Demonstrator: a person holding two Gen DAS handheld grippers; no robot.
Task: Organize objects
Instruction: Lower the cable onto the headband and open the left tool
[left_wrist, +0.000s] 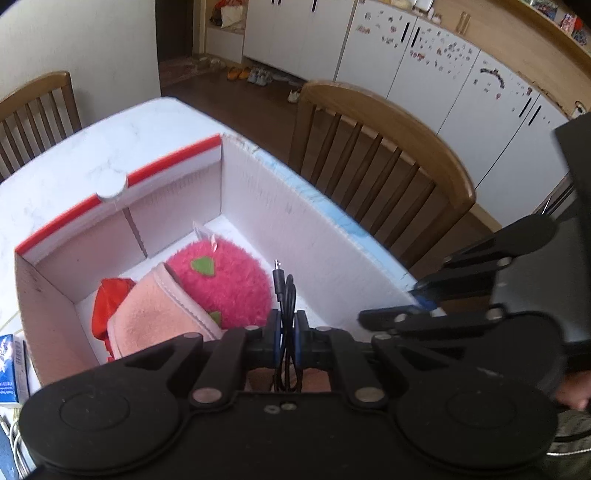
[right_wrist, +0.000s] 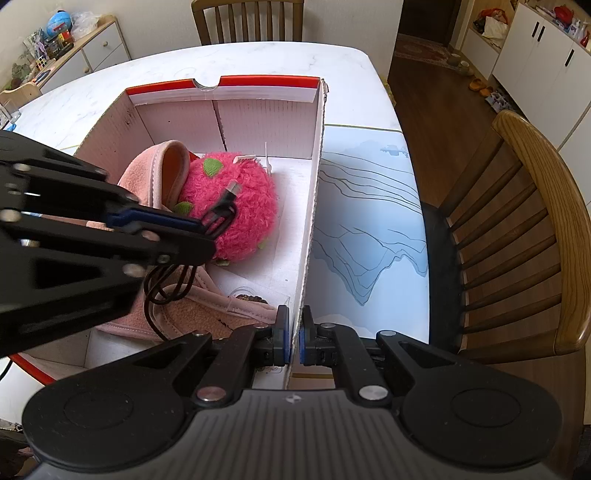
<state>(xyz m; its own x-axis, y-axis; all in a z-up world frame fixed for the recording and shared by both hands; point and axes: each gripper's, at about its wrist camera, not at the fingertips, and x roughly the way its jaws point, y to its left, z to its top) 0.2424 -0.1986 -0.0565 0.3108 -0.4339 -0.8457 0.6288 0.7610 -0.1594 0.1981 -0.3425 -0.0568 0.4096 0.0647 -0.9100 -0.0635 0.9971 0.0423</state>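
A white cardboard box (right_wrist: 314, 206) with a red rim (left_wrist: 162, 166) stands on the table. Inside lie a pink fuzzy strawberry plush (right_wrist: 236, 206) (left_wrist: 225, 284), a pale pink fleece item (right_wrist: 192, 314) (left_wrist: 155, 314) and something red (left_wrist: 105, 306). My left gripper (left_wrist: 287, 332) (right_wrist: 201, 227) hangs over the box, shut on a coiled black cable (left_wrist: 285, 295) (right_wrist: 221, 210) whose loops dangle below the fingers. My right gripper (right_wrist: 294, 338) is shut on the box's near right wall, one pad on each side of the cardboard.
The marble-look table (right_wrist: 258, 59) carries a blue mat (right_wrist: 369, 221) right of the box. Wooden chairs (right_wrist: 528, 229) (left_wrist: 388, 162) stand at the table's edges. A blue-and-white carton (left_wrist: 13, 365) sits left of the box. White cabinets (left_wrist: 424, 62) line the far wall.
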